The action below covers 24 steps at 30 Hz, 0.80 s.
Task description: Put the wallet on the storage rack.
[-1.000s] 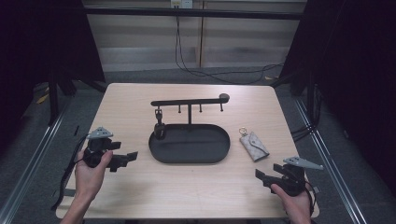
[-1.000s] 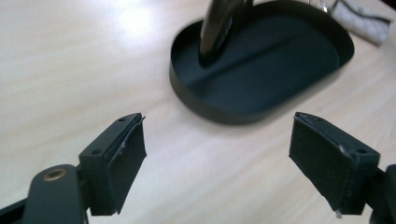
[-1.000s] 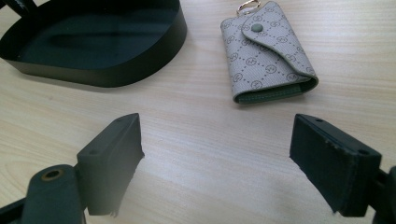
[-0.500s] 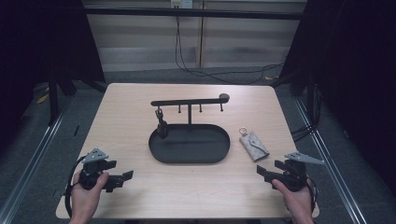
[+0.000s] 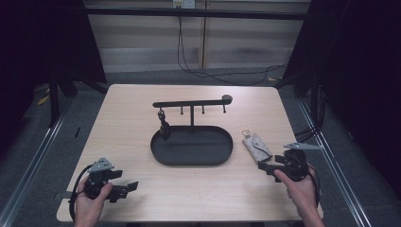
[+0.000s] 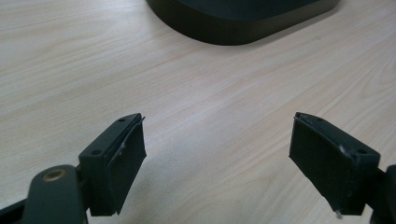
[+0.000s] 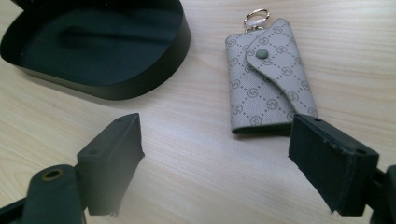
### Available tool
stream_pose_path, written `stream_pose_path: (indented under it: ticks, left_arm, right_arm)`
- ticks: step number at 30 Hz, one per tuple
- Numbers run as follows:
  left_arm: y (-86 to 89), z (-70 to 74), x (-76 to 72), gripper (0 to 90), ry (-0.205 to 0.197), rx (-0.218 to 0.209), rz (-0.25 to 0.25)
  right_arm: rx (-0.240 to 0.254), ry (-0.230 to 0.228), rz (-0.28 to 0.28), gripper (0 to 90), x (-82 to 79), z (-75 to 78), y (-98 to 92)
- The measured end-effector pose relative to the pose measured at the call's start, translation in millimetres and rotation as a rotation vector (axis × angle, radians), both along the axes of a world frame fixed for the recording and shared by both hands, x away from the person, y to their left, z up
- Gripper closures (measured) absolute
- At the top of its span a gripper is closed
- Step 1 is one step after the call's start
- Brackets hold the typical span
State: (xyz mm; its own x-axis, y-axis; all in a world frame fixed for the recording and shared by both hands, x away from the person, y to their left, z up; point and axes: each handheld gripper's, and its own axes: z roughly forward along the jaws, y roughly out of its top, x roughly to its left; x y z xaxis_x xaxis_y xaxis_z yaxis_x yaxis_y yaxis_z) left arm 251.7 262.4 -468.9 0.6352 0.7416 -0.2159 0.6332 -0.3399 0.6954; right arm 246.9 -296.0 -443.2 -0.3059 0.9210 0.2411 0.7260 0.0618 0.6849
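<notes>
Just then I held both my left gripper (image 5: 126,188) and right gripper (image 5: 265,166) wide apart and empty, the grey key pouch (image 7: 268,77) lying beside the black tray (image 5: 191,161).

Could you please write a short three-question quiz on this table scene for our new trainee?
1. True or false: the grey key pouch lies inside the black oval tray.
2. Which gripper is nearer the pouch: A left gripper, B right gripper?
3. Fill in: a dark item hangs from the ___ end of the hook bar, seen in the high view.

Key: 1 false, it lies on the table beside the tray; 2 B; 3 left.
</notes>
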Motion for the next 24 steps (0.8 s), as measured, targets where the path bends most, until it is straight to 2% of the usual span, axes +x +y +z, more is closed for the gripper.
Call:
stream_pose_path:
  ticks: [4, 5, 10, 12, 13, 17, 24]
  left_arm:
    - [2.0, 0.1, -0.9, 18.1, -0.001, -0.004, -0.004]
    - [2.7, -0.1, -0.6, 18.2, -0.002, -0.001, -0.007]
    - [4.2, -0.3, -0.7, 18.2, -0.016, 0.002, -0.013]
    - [4.1, -1.0, -0.3, 18.2, -0.004, 0.000, -0.015]
    - [3.7, -1.4, -0.6, 18.2, -0.003, -0.003, -0.016]
    - [2.2, -2.4, 0.0, 18.2, 0.003, 0.009, -0.035]
    - [1.7, -2.8, 0.8, 18.1, 0.023, 0.007, -0.023]
  right_arm:
    - [-0.034, 0.029, 0.009, 17.9, 13.8, 3.4, 5.4]
    - [-0.046, 0.043, 0.009, 17.8, 22.0, 4.7, 7.9]
    - [-0.064, 0.074, 0.020, 18.1, 35.1, 6.1, 11.2]
    - [-0.058, 0.107, 0.039, 18.1, 39.5, 6.7, 12.4]
    - [-0.077, 0.121, 0.049, 18.1, 43.4, 8.6, 14.5]
    - [-0.096, 0.130, 0.061, 18.1, 48.6, 12.6, 15.2]
    - [-0.150, 0.172, 0.084, 17.9, 63.3, 18.9, 16.0]
